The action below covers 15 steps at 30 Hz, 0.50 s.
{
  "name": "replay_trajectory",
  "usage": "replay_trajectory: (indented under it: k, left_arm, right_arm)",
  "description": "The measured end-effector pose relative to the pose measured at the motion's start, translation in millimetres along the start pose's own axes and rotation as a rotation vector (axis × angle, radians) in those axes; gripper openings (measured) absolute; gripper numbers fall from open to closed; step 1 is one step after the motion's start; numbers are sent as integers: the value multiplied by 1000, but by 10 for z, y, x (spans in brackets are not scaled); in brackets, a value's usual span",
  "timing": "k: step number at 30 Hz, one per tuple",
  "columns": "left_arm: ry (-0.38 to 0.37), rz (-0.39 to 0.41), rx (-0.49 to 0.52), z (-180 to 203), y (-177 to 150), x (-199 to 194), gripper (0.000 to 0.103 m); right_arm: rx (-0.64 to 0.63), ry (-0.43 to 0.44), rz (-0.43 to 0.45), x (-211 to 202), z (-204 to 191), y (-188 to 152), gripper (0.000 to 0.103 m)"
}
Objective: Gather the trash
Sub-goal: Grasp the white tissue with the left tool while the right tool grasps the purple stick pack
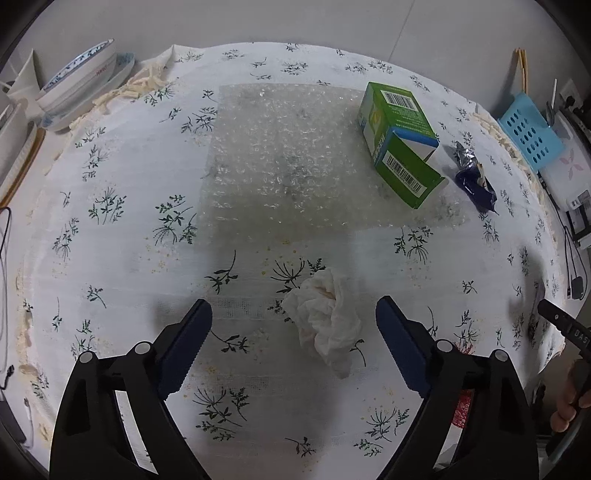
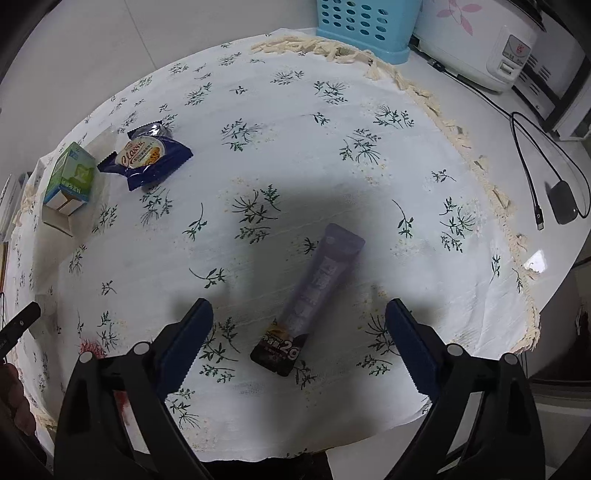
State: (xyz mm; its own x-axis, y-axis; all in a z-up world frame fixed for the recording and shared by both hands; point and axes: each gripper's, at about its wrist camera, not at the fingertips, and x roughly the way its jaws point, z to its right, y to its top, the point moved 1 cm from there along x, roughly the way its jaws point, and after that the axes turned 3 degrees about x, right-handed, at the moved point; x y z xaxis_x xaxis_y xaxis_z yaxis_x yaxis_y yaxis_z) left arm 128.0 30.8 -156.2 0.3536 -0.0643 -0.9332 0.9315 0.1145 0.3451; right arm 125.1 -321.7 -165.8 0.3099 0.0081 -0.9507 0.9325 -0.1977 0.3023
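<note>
A crumpled white tissue point(image 1: 325, 317) lies on the flowered tablecloth point(image 1: 110, 258), between the tips of my left gripper point(image 1: 293, 314), which is open with its pads clear of the paper. Farther back sit a sheet of bubble wrap point(image 1: 284, 158), an opened green carton point(image 1: 400, 144) and a dark blue snack wrapper point(image 1: 474, 177). In the right wrist view a long purple snack wrapper point(image 2: 314, 295) lies slanted between the fingers of my right gripper point(image 2: 299, 315), open and apart from it. The blue wrapper point(image 2: 147, 158) and green carton point(image 2: 70, 177) show at far left.
Stacked bowls point(image 1: 81, 85) stand at the table's back left. A light blue perforated basket point(image 2: 365, 26), a white rice cooker point(image 2: 480, 40) and a black cable with adapter point(image 2: 561, 203) sit beyond the cloth's fringed edge point(image 2: 461, 136). A hand shows at the edge point(image 1: 569, 410).
</note>
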Motion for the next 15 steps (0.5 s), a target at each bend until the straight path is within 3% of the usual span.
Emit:
replay_trajectory:
  k: [5,8,15]
  left_arm:
    - [-8,-18,22,61,18,52,70]
    - [-25,-36,25,75,25,78,54]
    - [-25,-49,52,114,49,90,27]
  right_arm:
    - [11,-17,-29,64,-22,52,80]
    - [54,-11,-67,132,12,81,68]
    - [102,-66,-103,184,45,102,39]
